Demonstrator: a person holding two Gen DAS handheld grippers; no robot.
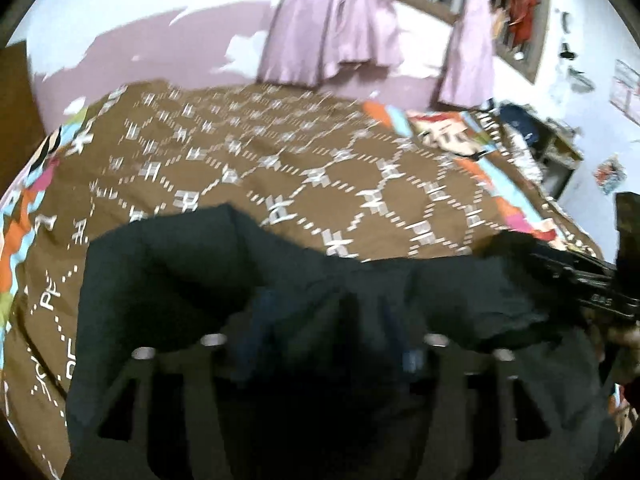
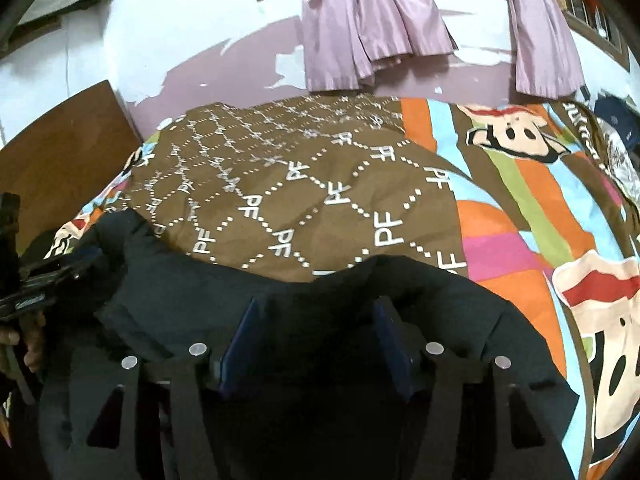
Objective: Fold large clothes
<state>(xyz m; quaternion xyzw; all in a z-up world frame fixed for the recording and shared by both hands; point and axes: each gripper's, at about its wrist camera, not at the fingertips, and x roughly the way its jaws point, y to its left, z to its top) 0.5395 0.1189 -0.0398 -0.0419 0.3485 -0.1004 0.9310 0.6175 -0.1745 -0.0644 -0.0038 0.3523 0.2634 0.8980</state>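
A large dark garment [image 1: 180, 272] lies bunched on the near part of a bed, its far edge humped over the brown patterned bedspread [image 1: 320, 152]. My left gripper [image 1: 326, 312] hovers over the cloth, its blue fingers [image 1: 256, 320] apart and blurred, pressing on nothing. In the right wrist view the same garment [image 2: 440, 300] fills the lower frame. My right gripper [image 2: 316, 308] stands open above it, with dark cloth showing between the blue fingers [image 2: 244, 332]. The right gripper's black body [image 1: 576, 276] juts in from the right edge of the left wrist view.
The bedspread [image 2: 280, 184] has bright striped cartoon borders [image 2: 520, 208]. Purple curtains [image 2: 360, 20] hang on the far wall. A wooden board [image 2: 60, 152] stands at the bed's left. A cluttered shelf [image 1: 560, 148] sits at the right. A hand [image 2: 24, 344] holds the left gripper's body.
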